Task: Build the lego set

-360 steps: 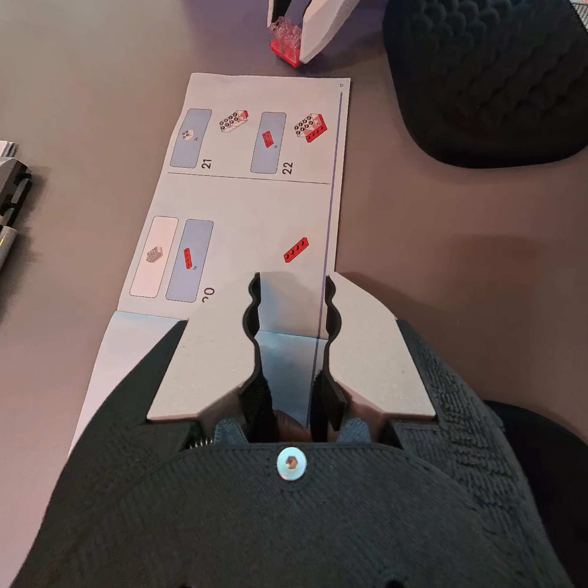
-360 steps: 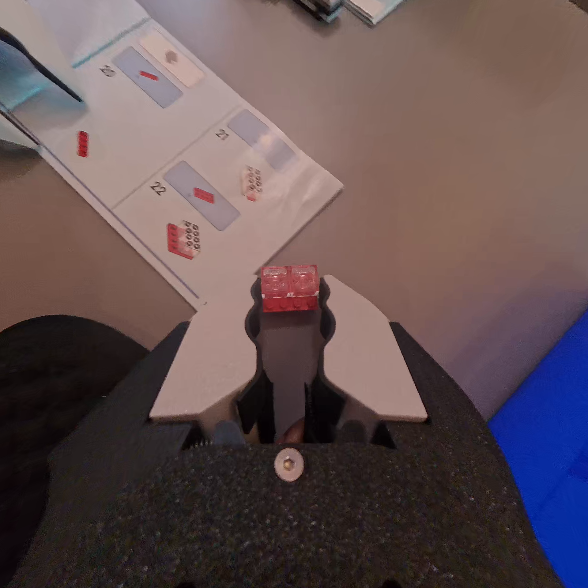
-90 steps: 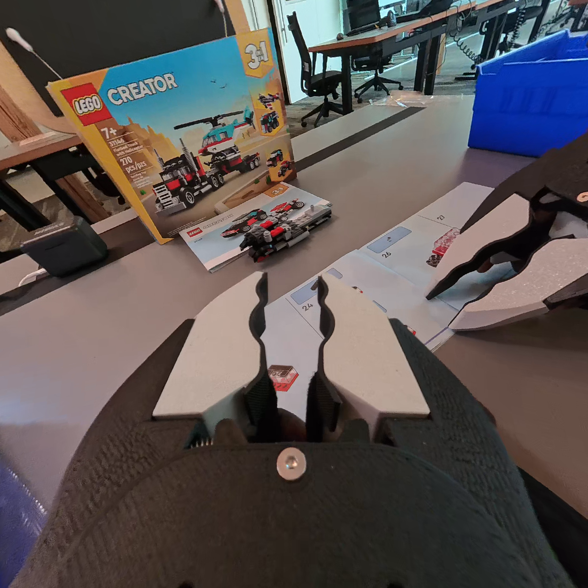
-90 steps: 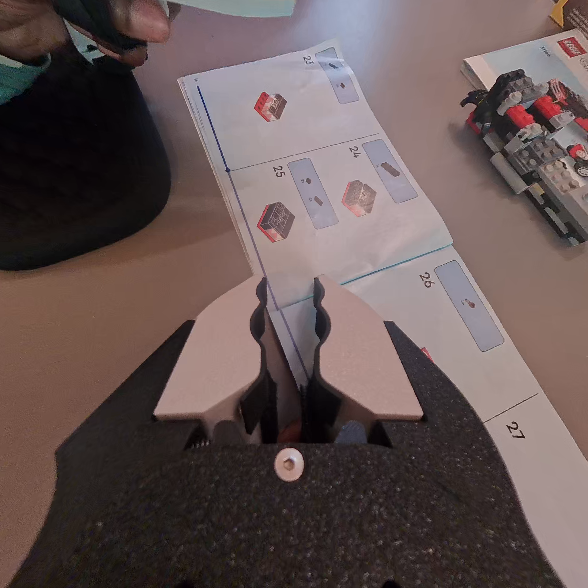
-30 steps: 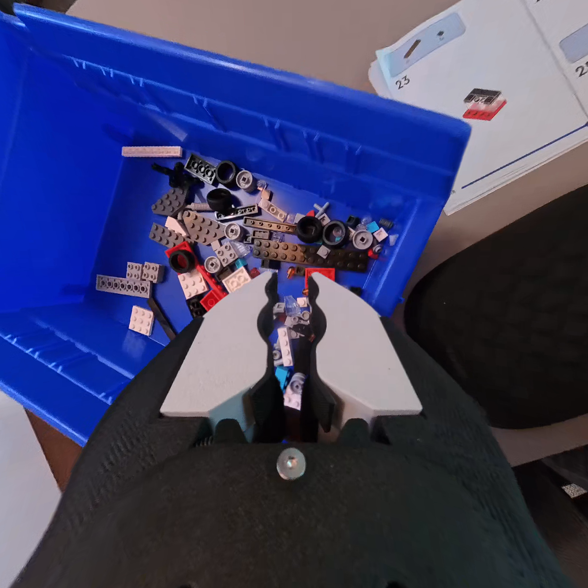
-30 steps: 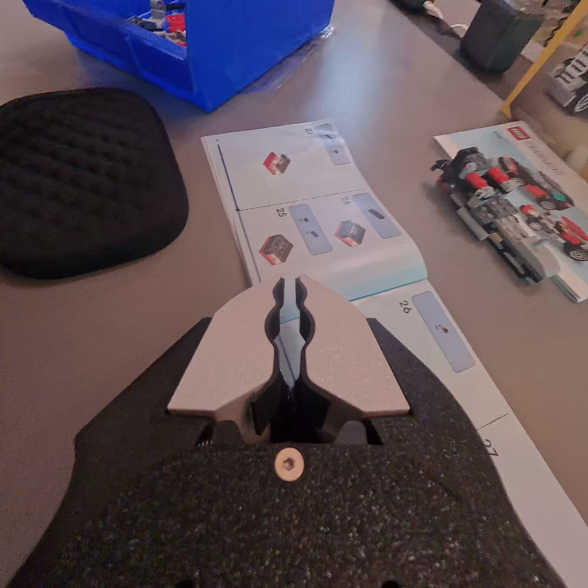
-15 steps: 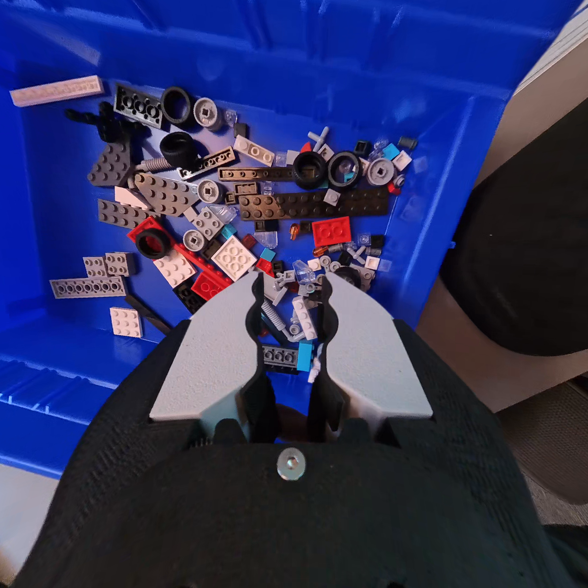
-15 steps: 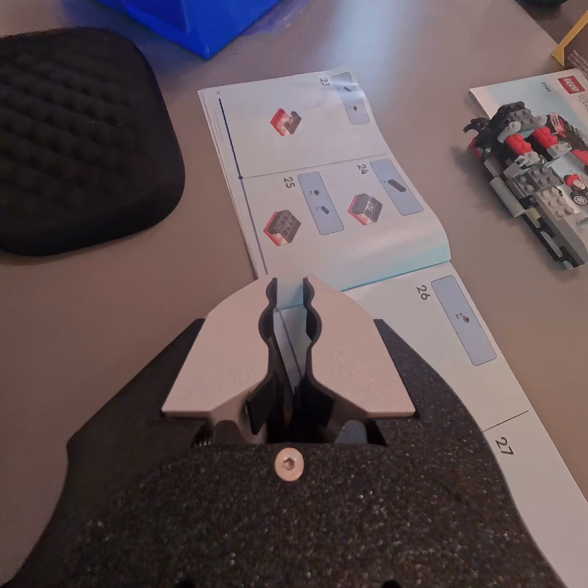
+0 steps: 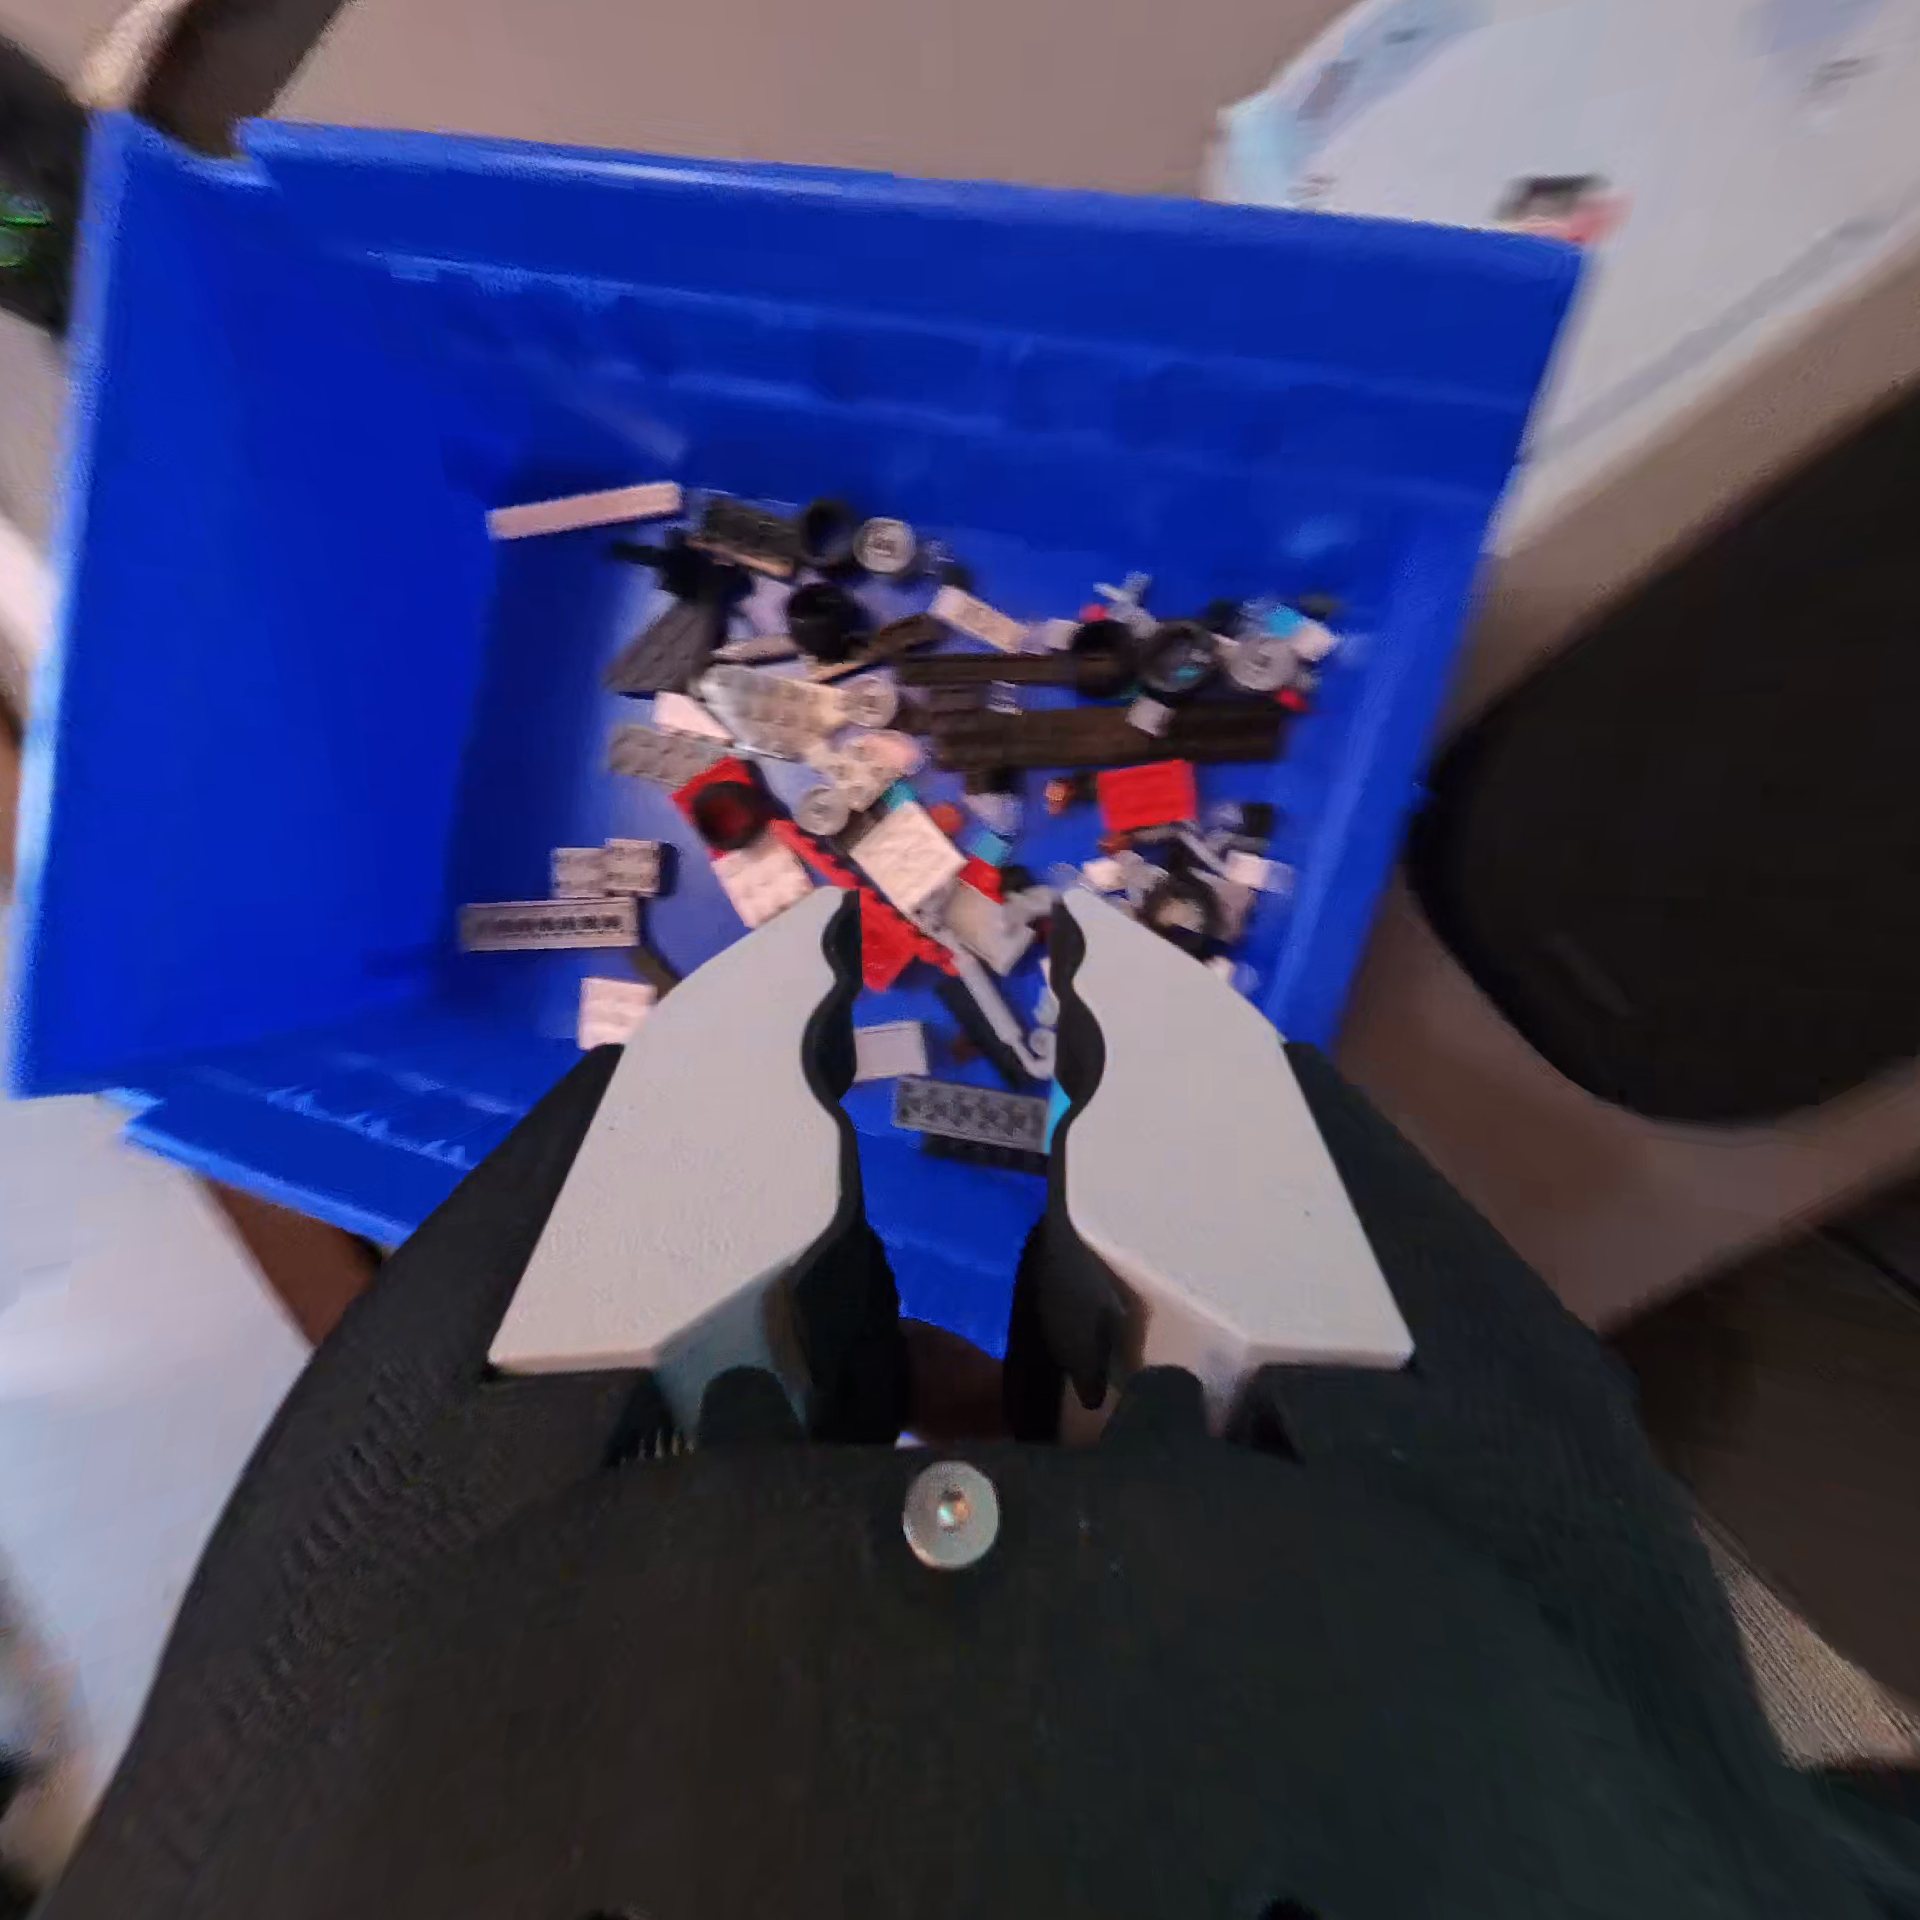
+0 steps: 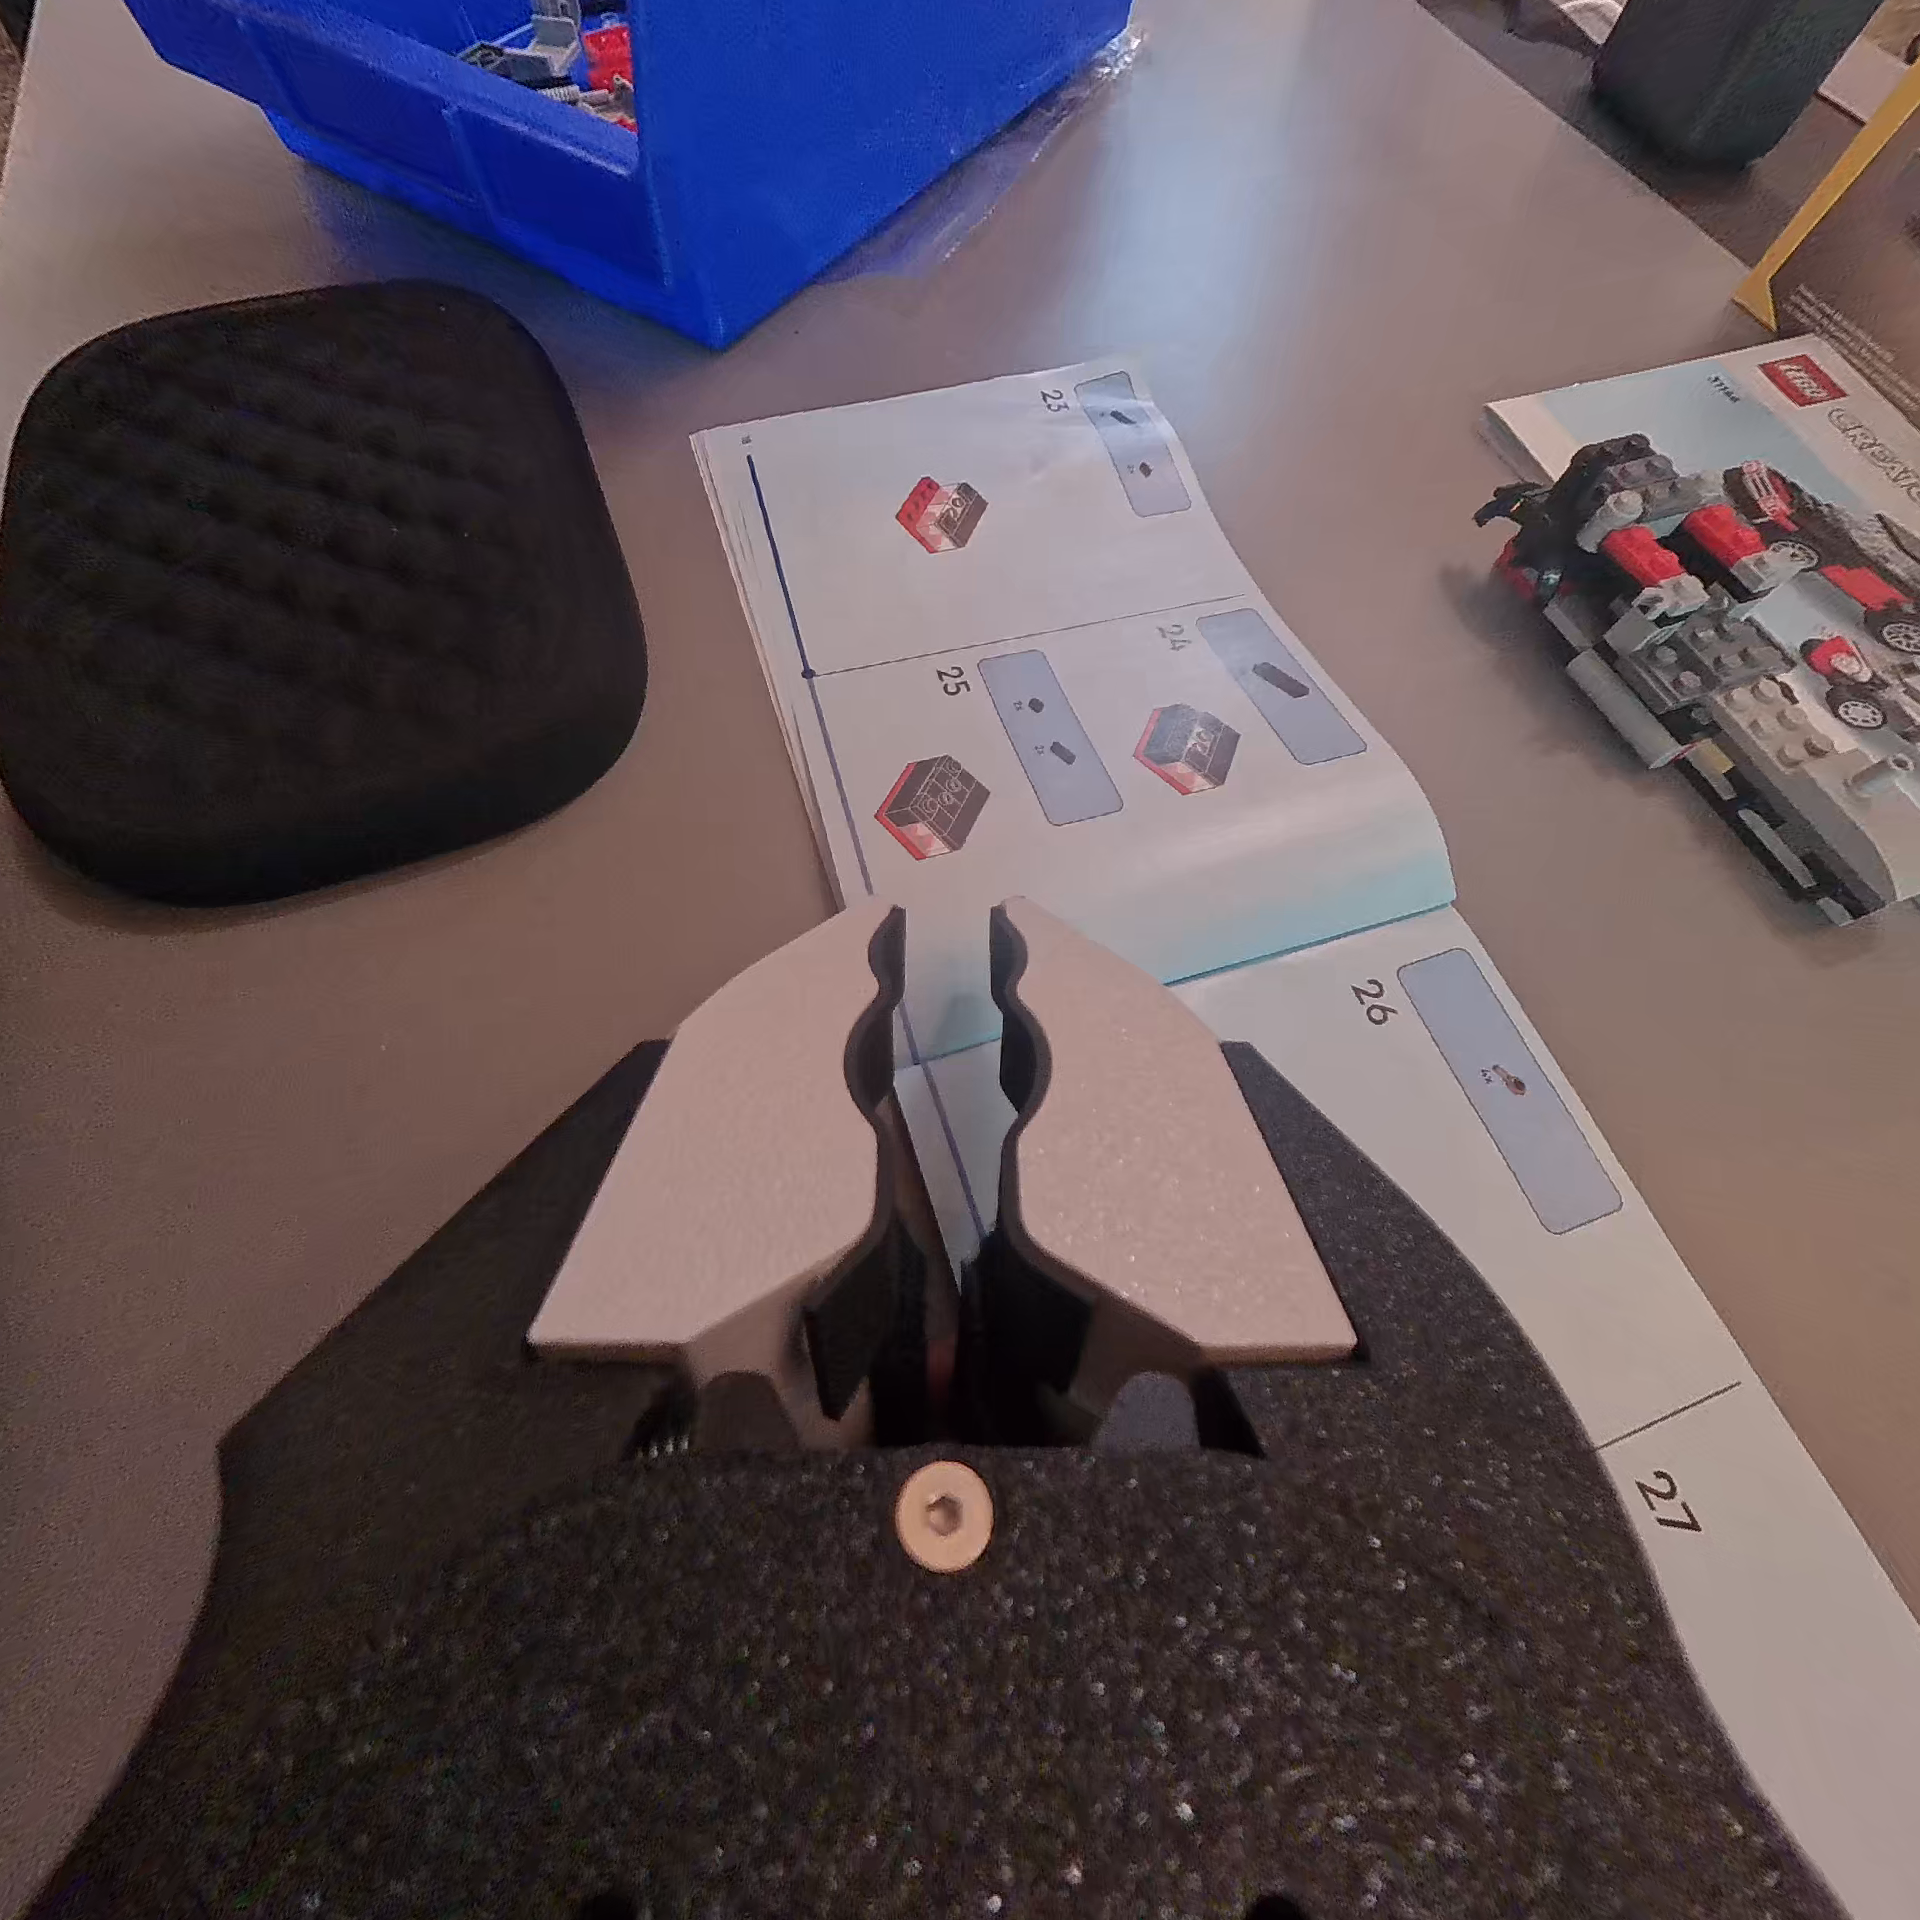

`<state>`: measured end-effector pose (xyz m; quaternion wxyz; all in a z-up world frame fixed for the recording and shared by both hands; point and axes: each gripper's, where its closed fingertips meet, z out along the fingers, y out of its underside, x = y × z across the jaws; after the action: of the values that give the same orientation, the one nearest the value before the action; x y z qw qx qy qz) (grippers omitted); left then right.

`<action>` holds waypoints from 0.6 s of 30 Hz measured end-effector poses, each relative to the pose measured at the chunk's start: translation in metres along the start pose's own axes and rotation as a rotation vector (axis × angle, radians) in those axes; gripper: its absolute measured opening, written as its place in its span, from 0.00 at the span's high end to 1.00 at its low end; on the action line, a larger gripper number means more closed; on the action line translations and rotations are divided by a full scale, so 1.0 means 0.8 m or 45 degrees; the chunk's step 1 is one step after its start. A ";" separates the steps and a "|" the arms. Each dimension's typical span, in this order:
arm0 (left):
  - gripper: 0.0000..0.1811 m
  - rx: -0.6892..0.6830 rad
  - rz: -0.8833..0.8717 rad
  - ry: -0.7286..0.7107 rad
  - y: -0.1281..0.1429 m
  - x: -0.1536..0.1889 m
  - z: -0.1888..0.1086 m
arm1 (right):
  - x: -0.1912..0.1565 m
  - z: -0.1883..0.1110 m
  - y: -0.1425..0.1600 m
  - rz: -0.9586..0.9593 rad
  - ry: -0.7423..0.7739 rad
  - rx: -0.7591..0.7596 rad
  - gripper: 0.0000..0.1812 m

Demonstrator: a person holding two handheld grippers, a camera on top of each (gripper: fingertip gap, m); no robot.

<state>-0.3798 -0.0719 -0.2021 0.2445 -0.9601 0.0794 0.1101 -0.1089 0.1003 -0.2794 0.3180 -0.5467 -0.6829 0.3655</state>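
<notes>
One blue bin (image 9: pixel 312 582) of loose bricks (image 9: pixel 935 769); one booklet (image 10: pixel 1039 623); one black pad (image 10: pixel 301 582). Left gripper (image 9: pixel 951 914) and right gripper (image 10: pixel 945 920): both released, empty.

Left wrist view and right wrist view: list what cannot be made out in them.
- Left wrist view: motion blur smears the loose bricks in the blue bin; small pieces cannot be told apart.
- Left wrist view: the left gripper fingers cover the bin's near contents.
- Right wrist view: the frame's top edge cuts off the bin.
- Right wrist view: the right edge crops the built truck.
- Right wrist view: the right gripper covers part of the instruction booklet.
</notes>
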 end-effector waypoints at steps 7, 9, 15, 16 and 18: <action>0.81 -0.051 -0.010 0.174 0.038 0.023 -0.025 | 0.001 0.001 0.001 -0.007 0.008 -0.009 0.91; 0.81 -0.089 0.022 0.239 0.045 0.039 -0.024 | 0.001 0.001 0.001 -0.008 0.012 -0.009 0.91; 0.80 -0.216 0.056 0.319 0.059 0.059 -0.021 | 0.001 0.004 0.001 -0.022 0.021 -0.020 0.91; 0.80 -0.207 0.041 0.308 0.057 0.056 -0.023 | 0.000 0.004 0.001 -0.026 0.023 -0.023 0.91; 0.80 -0.162 -0.020 0.255 0.050 0.042 -0.026 | 0.000 0.004 0.001 -0.032 0.024 -0.024 0.91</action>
<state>-0.3517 -0.1200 -0.2108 0.1746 -0.9805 0.0886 0.0165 -0.1112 0.1002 -0.2821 0.3237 -0.5444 -0.6903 0.3498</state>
